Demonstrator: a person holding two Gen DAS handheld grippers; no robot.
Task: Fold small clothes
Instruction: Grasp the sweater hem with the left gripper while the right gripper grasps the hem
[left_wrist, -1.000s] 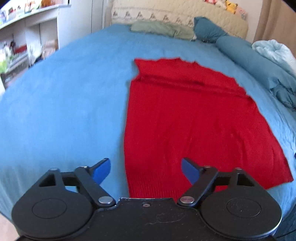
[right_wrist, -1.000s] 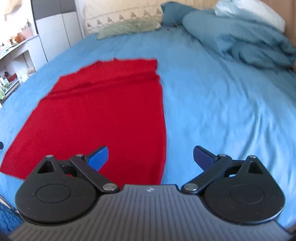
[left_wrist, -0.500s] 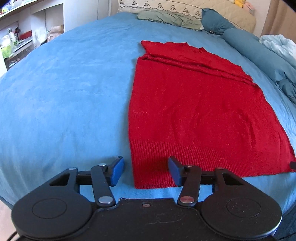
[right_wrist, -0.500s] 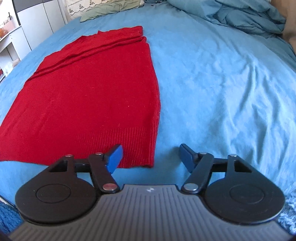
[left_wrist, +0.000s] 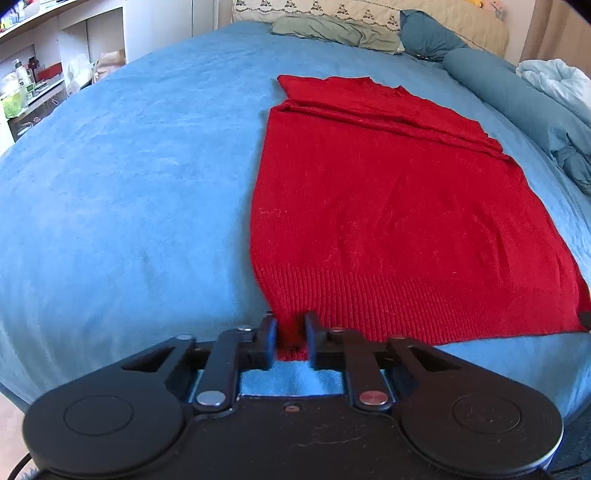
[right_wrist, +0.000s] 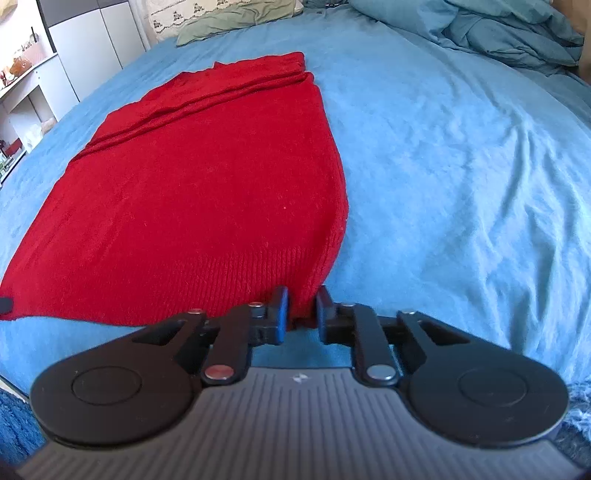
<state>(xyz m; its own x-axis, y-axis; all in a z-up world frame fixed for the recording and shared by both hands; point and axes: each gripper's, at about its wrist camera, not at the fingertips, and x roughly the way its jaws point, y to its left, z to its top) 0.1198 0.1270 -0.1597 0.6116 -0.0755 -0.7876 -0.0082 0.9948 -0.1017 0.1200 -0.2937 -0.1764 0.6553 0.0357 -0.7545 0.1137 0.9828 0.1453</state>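
A red knitted garment (left_wrist: 388, 206) lies flat on the blue bedspread (left_wrist: 129, 206), its ribbed hem nearest me and folded layers at the far end. My left gripper (left_wrist: 290, 338) is shut on the hem's near left corner. The garment also shows in the right wrist view (right_wrist: 199, 199). My right gripper (right_wrist: 301, 310) is shut on the hem's near right corner. A dark tip of the other gripper shows at each view's edge by the opposite corner.
Blue pillows and a rumpled blue duvet (right_wrist: 509, 37) lie at the far right of the bed. A green cloth (left_wrist: 332, 31) lies by the headboard. White shelves with bottles and boxes (left_wrist: 33, 81) stand to the left.
Both grippers moved forward to the hem and closed from open onto its two near corners. The garment lies as before.
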